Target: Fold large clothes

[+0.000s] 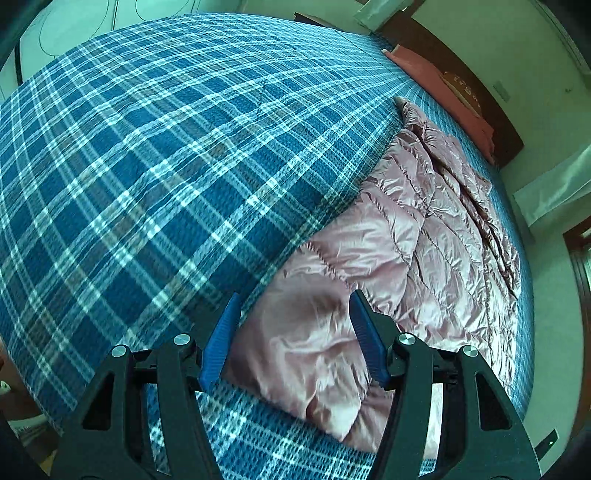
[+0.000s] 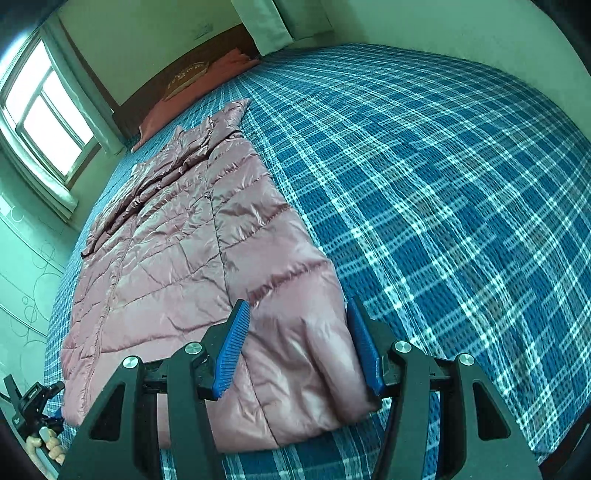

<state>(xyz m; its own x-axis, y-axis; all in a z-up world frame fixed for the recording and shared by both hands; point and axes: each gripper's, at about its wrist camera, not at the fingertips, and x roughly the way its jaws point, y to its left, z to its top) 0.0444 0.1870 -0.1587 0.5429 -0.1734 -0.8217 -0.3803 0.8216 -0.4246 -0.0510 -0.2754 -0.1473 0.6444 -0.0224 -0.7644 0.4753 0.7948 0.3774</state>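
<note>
A shiny pink quilted jacket (image 1: 406, 240) lies spread lengthwise on a bed with a blue plaid cover (image 1: 147, 166). My left gripper (image 1: 294, 295) hovers over the jacket's near corner, its blue pads wide apart and nothing pinched between them. In the right wrist view the jacket (image 2: 177, 251) fills the left half of the bed (image 2: 443, 184). My right gripper (image 2: 297, 301) stands open above its near right hem corner, where a folded edge lies under the gap. The left gripper (image 2: 33, 398) shows at the lower left, held by a hand (image 2: 48, 446).
A red pillow (image 2: 192, 85) and a dark wooden headboard (image 2: 155, 92) lie at the bed's far end. A window (image 2: 48, 110) and curtain (image 2: 280, 22) are on the walls beyond. Bare plaid cover stretches beside the jacket.
</note>
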